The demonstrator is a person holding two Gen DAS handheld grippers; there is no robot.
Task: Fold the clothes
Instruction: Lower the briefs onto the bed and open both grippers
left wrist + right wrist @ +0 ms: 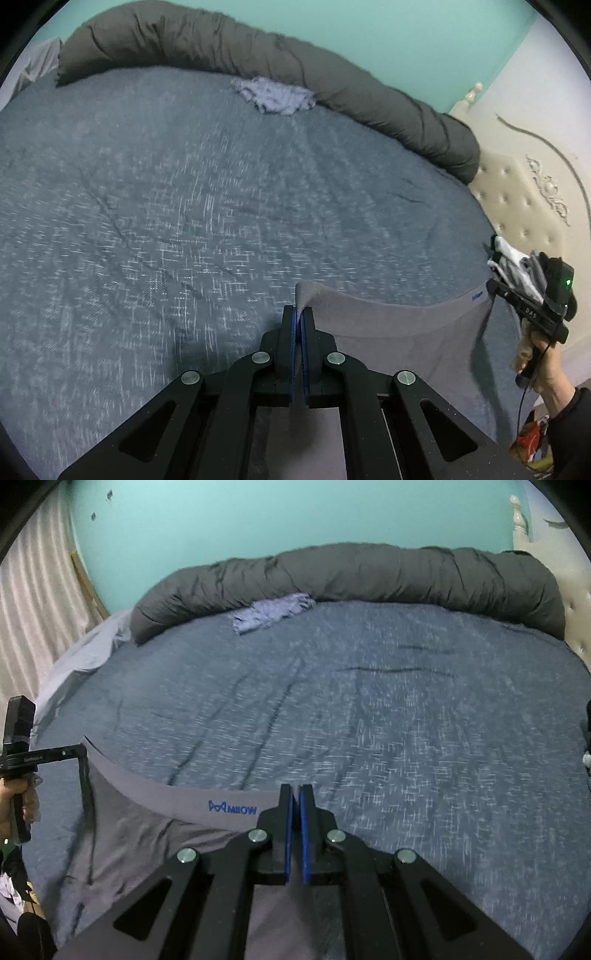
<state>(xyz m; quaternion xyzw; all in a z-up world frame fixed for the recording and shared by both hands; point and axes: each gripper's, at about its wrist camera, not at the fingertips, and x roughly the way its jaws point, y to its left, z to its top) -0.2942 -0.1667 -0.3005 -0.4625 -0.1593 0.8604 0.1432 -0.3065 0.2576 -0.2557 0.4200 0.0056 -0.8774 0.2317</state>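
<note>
Left gripper (300,314): clamped on one waistband end of grey shorts (388,325), held above the near edge of the bed (184,203). Shorts stretched between both grippers, waistband taut, logo (232,807) toward the right end, cloth hanging down. Right gripper (295,794): pinched shut on the other waistband end. Far across the bed: crumpled garment (271,613) against the rolled quilt (369,576).

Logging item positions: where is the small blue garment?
Both views show the blue garment at the bed's far edge, against the rolled dark duvet, left of centre in the right wrist view.
</note>
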